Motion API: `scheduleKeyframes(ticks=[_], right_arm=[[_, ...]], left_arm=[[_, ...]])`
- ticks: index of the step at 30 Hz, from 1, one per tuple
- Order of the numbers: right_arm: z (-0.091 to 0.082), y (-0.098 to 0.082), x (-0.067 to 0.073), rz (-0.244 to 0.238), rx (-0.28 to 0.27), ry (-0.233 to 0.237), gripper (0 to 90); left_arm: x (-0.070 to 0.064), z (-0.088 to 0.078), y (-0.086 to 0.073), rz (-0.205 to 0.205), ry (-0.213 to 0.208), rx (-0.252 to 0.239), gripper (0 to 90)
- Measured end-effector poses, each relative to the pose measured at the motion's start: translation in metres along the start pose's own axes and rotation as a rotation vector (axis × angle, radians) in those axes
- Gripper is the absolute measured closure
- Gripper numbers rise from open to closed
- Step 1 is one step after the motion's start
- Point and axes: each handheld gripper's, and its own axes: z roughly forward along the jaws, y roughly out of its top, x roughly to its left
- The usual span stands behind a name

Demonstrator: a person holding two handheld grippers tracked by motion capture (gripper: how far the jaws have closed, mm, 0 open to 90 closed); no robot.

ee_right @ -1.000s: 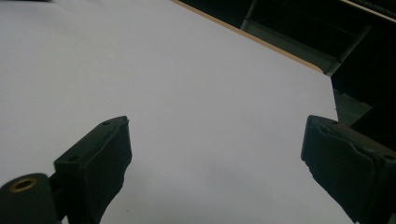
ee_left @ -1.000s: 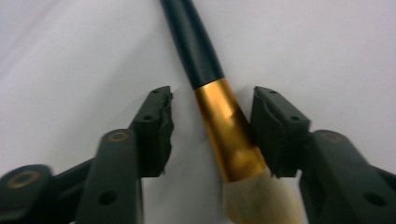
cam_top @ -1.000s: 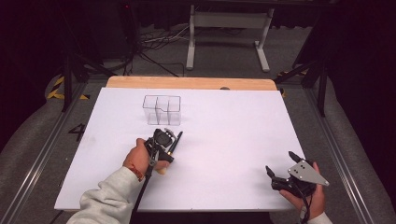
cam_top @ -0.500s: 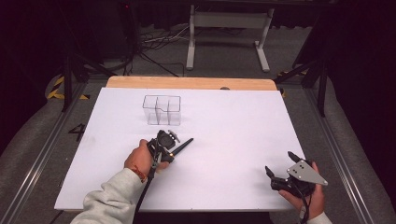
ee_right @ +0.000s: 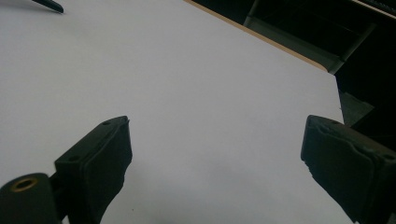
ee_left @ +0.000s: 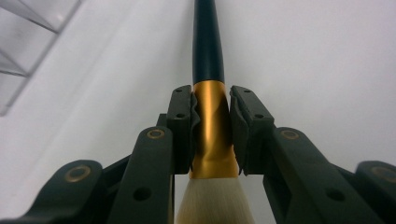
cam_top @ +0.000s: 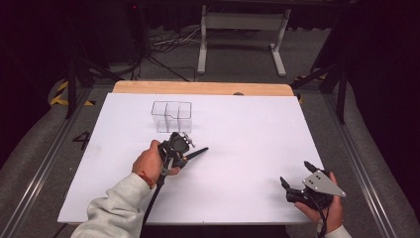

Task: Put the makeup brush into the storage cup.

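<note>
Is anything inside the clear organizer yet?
The clear organizer looks empty; only its dividers show. The brush is outside it, clamped by its gold band in the left claw.

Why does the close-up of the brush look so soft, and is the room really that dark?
In the left gripper view, the makeup brush sits very near the lens, so its bristles blur. In the high view, light falls on the white table while the surroundings stay dark. In the right gripper view, the near pads look dim and soft.
</note>
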Motion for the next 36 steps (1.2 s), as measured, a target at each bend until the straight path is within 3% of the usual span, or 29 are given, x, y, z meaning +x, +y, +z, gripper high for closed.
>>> scheduleKeyframes(ticks=[10, 20, 23, 32, 36], right_arm=[[0.002, 0.002, 0.004, -0.016, -0.002, 0.003, 9.6], [0.003, 0.016, 0.014, -0.076, -0.075, -0.007, 9.8], [0.007, 0.025, 0.024, -0.143, -0.094, -0.009, 11.1], [0.023, 0.063, 0.065, -0.274, -0.194, 0.089, 18.5], [0.038, 0.082, 0.089, -0.335, -0.216, 0.160, 21.3]], left_arm=[[-0.002, -0.021, 0.003, 0.035, 0.040, -0.040, 71.5], [-0.001, -0.039, 0.001, 0.037, 0.041, -0.090, 71.6], [-0.002, -0.044, 0.001, 0.047, 0.045, -0.098, 71.6], [-0.009, -0.055, 0.008, 0.083, 0.036, -0.103, 71.6], [-0.013, -0.057, 0.011, 0.099, 0.034, -0.107, 71.6]])
